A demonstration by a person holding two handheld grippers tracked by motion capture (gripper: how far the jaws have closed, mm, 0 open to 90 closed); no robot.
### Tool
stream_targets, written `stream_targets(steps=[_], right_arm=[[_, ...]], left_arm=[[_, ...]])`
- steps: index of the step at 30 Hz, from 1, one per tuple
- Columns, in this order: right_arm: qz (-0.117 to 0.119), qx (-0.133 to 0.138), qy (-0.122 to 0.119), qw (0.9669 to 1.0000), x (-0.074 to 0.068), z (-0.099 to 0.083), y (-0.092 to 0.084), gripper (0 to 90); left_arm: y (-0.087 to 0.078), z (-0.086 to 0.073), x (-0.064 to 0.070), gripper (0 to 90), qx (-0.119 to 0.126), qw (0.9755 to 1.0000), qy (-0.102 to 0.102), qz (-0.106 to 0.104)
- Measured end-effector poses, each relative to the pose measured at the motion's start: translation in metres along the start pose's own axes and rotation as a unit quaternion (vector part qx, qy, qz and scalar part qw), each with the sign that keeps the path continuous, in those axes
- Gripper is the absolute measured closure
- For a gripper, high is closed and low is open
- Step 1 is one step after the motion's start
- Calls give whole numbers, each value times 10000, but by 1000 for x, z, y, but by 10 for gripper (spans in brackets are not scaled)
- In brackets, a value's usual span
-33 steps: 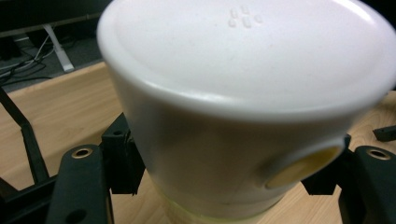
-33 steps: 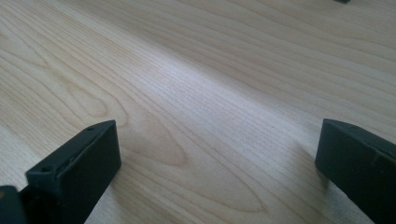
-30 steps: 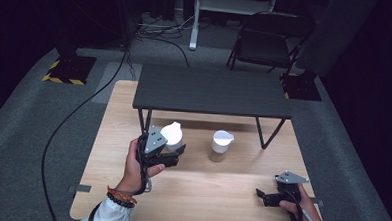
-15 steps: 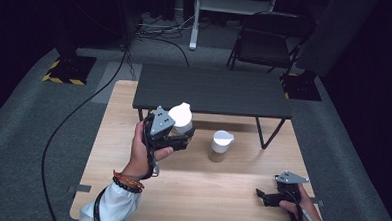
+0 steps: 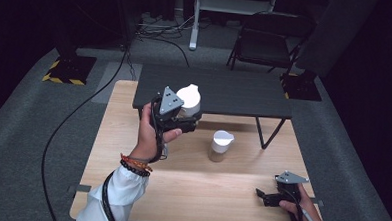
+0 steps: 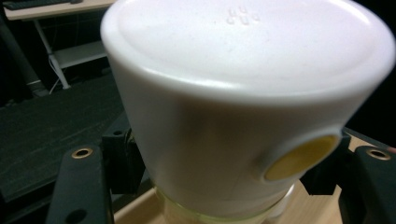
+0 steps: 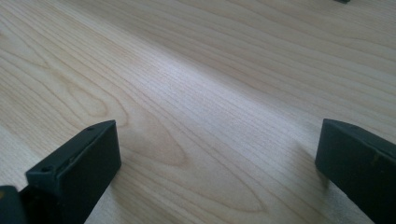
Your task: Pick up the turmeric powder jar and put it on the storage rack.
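The left hand-held gripper (image 5: 181, 121) is raised above the wooden desk (image 5: 132, 138), its jaws clamped on either side of a white lidded container (image 5: 189, 100). In the left gripper view the container (image 6: 243, 102) sits right between the two black jaws, with a yellow round spot low on its side and a clear rim at its base. A second white-lidded jar (image 5: 220, 145) stands on the desk, just to the right of and below the held one. The right hand-held gripper (image 5: 266, 197) rests near the desk's front right corner, well apart from both, its jaws wide with bare wood between them.
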State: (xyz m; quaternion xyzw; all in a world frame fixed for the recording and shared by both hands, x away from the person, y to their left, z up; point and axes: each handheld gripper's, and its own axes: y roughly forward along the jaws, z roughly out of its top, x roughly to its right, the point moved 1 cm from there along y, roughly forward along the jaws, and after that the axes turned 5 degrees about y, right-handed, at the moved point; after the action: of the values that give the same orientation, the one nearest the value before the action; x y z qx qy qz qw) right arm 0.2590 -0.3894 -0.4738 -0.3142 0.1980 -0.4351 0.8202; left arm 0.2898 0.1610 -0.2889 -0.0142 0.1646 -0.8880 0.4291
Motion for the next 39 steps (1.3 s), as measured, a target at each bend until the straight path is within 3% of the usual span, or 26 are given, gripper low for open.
stream_targets(steps=[7, 18, 37, 39], right_arm=[[0, 1, -1, 10000, 0, 0, 0, 0], [-1, 1, 2, 10000, 0, 0, 0, 0], [8, 4, 2, 10000, 0, -1, 0, 0], [8, 2, 2, 10000, 0, -1, 0, 0]], left_arm=[[12, 12, -5, 300, 52, 9998, -35, 165], [30, 25, -18, 299, 64, 9997, -82, 210], [70, 39, -37, 300, -288, 9968, -418, 612], [72, 40, -37, 299, -337, 9966, -383, 650]])
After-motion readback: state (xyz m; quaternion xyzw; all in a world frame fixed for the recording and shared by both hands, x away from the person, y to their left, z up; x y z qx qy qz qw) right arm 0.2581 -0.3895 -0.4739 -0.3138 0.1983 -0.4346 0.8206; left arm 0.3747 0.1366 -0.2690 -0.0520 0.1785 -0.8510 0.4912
